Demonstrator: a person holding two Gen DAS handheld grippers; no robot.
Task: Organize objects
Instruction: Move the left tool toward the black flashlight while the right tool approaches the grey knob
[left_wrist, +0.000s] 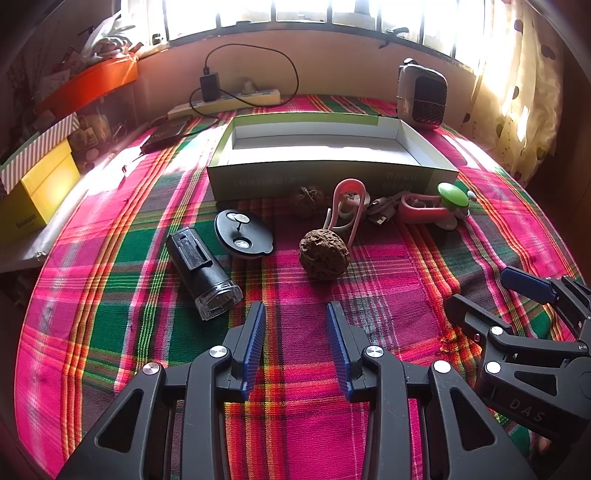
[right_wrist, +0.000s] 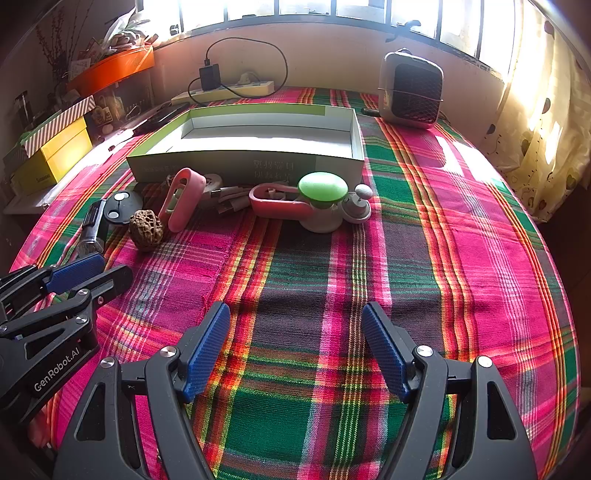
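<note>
An empty white box (left_wrist: 424, 149) (right_wrist: 356, 136) with green sides lies open on the plaid cloth. In front of it lie a black cylinder with a clear end (left_wrist: 201, 271) (right_wrist: 90, 225), a black round lid (left_wrist: 242, 232) (right_wrist: 122, 206), a walnut (left_wrist: 323, 254) (right_wrist: 146, 224), a second walnut (left_wrist: 308, 197), a pink clip (left_wrist: 349, 206) (right_wrist: 183, 199), a USB cable (left_wrist: 382, 210) (right_wrist: 229, 199), and a pink and green gadget (left_wrist: 436, 206) (right_wrist: 317, 203). My left gripper (left_wrist: 296, 314) (right_wrist: 94, 269) is open, short of the walnut. My right gripper (right_wrist: 296, 314) (left_wrist: 480, 291) is open over bare cloth.
A small heater (left_wrist: 421, 98) (right_wrist: 410, 90) stands at the back right. A power strip with a charger (left_wrist: 225, 98) (right_wrist: 225, 88) lies along the back wall. Yellow and orange boxes (left_wrist: 40, 184) (right_wrist: 51, 158) are stacked at the left. A curtain (right_wrist: 546, 122) hangs at the right.
</note>
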